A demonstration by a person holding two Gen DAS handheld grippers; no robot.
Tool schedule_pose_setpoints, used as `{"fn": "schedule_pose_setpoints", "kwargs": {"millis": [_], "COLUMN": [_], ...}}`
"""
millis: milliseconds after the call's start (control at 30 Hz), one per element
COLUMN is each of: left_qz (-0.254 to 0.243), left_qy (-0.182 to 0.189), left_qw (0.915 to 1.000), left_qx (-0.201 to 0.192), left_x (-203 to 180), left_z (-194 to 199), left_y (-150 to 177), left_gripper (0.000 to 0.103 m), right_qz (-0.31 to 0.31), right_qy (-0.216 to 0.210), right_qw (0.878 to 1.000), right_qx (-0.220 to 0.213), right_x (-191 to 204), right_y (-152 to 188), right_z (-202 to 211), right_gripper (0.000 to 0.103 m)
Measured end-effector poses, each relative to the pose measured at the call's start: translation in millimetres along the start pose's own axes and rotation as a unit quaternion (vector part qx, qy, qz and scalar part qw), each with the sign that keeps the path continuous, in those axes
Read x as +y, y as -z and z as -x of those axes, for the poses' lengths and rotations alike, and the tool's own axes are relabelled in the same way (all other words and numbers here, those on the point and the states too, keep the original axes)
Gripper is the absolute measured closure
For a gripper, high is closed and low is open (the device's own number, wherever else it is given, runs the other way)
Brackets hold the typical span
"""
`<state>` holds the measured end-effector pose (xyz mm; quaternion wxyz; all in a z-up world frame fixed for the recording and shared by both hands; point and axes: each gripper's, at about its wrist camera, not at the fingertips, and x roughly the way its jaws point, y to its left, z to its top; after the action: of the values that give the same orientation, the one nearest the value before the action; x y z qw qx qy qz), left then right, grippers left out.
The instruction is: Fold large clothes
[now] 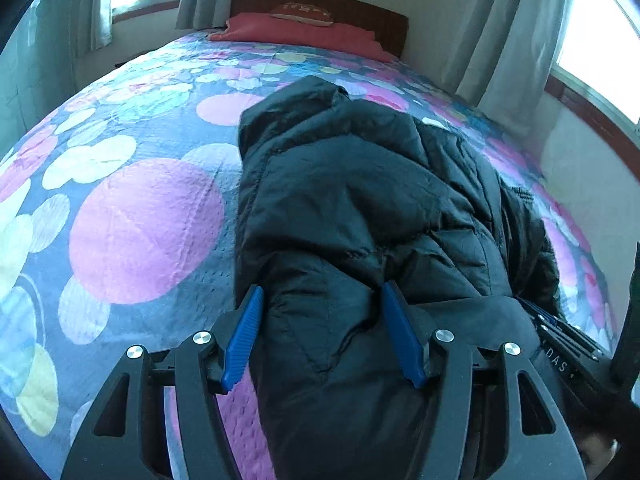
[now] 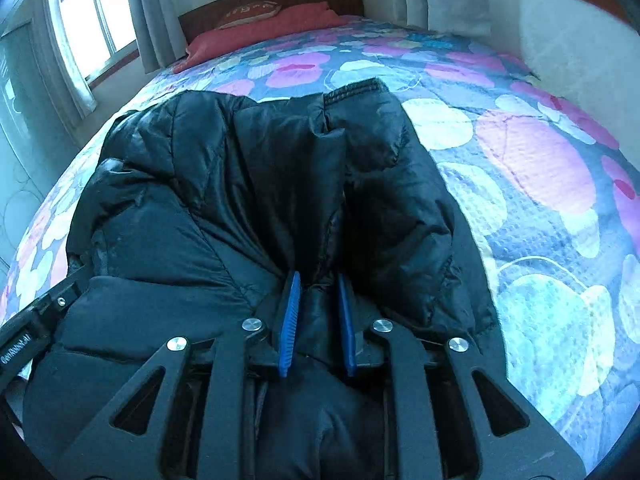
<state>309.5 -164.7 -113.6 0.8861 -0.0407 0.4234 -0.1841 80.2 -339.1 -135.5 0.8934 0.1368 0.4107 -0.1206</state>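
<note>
Black jacket (image 1: 360,208) lies along bed (image 1: 144,216). Left hand-held gripper (image 1: 322,300) wide, straddling its near edge. Right hand-held gripper (image 2: 318,292) narrow, pinching a fold. Lettering "DAS" partly readable; pillow (image 1: 302,14) writing illegible.

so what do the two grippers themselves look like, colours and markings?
Both match: left gripper and right gripper have ribbed blue fingers on matte black linkage arms with triangular cutouts and silver pivot bolts. White lettering shows on each gripper body, only partly readable.
</note>
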Motion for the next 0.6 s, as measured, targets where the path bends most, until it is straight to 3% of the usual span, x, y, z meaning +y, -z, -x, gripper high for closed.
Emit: {"fn": "schedule_pose_setpoints", "kwargs": {"millis": [67, 333, 600], "left_qz": [0.010, 0.021, 0.028], "left_qy": [0.002, 0.002, -0.017], "left_qw": [0.9999, 0.9995, 0.9993], "left_qx": [0.003, -0.023, -0.020], "left_x": [4, 9, -3], "left_z": [10, 28, 2], "left_y": [-3, -24, -46], "left_gripper": [0.042, 0.042, 0.042], "right_qz": [0.003, 0.002, 0.035], "right_qy": [0.007, 0.009, -0.010], "right_qw": [1.000, 0.999, 0.998], "right_qx": [-0.005, -0.036, -0.042], "right_x": [-1, -8, 6], "right_y": [-4, -28, -65], "right_z": [12, 44, 25], "right_gripper": [0.073, 0.072, 0.072]}}
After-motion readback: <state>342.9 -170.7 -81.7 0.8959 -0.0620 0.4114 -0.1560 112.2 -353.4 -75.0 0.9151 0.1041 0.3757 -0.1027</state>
